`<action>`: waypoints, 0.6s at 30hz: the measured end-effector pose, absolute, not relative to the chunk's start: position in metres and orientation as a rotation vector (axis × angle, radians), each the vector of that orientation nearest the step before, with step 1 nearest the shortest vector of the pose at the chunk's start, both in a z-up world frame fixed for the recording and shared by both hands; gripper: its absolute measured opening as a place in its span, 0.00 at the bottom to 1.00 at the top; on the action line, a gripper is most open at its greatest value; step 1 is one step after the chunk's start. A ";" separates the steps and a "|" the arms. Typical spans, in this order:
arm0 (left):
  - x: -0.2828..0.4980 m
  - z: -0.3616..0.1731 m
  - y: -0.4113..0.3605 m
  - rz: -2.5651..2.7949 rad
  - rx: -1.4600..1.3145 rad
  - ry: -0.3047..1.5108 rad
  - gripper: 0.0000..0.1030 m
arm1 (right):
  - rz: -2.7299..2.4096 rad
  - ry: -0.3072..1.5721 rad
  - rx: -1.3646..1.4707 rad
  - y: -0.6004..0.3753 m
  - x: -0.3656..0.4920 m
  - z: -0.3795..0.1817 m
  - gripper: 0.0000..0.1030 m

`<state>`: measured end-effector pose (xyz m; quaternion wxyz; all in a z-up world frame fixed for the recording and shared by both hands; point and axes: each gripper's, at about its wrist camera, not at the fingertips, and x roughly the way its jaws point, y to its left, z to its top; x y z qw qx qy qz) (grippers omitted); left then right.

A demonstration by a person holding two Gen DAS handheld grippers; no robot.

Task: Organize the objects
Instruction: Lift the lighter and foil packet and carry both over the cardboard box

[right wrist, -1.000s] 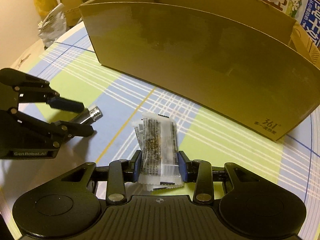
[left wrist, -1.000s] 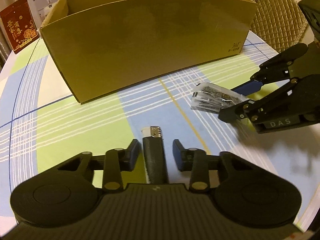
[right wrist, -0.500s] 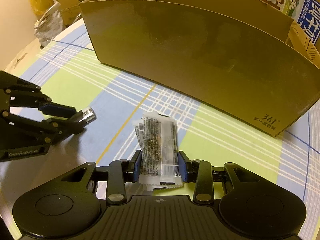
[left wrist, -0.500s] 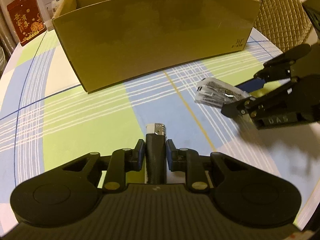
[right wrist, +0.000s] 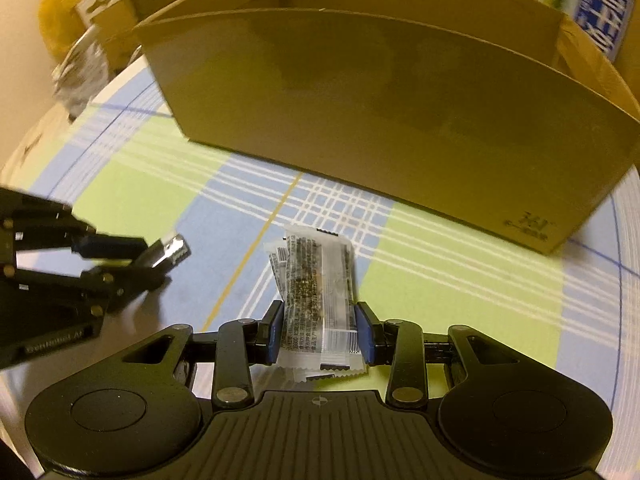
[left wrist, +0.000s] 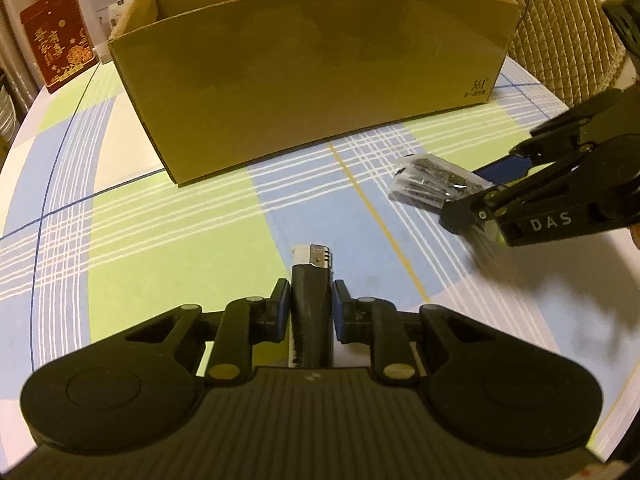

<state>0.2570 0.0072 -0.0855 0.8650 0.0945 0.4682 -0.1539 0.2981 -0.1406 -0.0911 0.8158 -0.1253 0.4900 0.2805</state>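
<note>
Lighter [left wrist: 311, 300] sits clamped across its dark body between the pads of the left claw [left wrist: 311, 307], metal head pointing forward toward the box; the claw is closed to the lighter's width and holds nothing else. It looks stiff, light and smooth-sided, so a mid-body hold like this one should suit it, though a slack squeeze could let it slide. The right claw [right wrist: 319, 330] is closed on a small bundle of clear sachets [right wrist: 318, 292], pinched at their lower half with the tops standing free. These seem soft, crinkly and nearly weightless; several are stacked loosely, so one may slip out of the bundle if held only at the edge. Both loads hang just above the checked cloth of the counter [left wrist: 168, 240], near each other. Beyond them stands the open cardboard box [left wrist: 312, 76], its near wall facing both cameras; its inside is hidden, so what it holds cannot be told
</note>
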 end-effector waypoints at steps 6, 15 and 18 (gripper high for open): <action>0.246 -0.060 0.007 -0.336 0.149 0.936 0.17 | 0.582 0.967 -0.209 -0.151 0.277 -0.061 0.33; 0.225 -0.016 0.004 -0.342 0.106 0.868 0.17 | 0.524 0.874 -0.127 -0.183 0.239 -0.023 0.33; 0.214 -0.008 0.006 -0.343 0.091 0.854 0.17 | 0.503 0.857 -0.099 -0.195 0.229 -0.014 0.33</action>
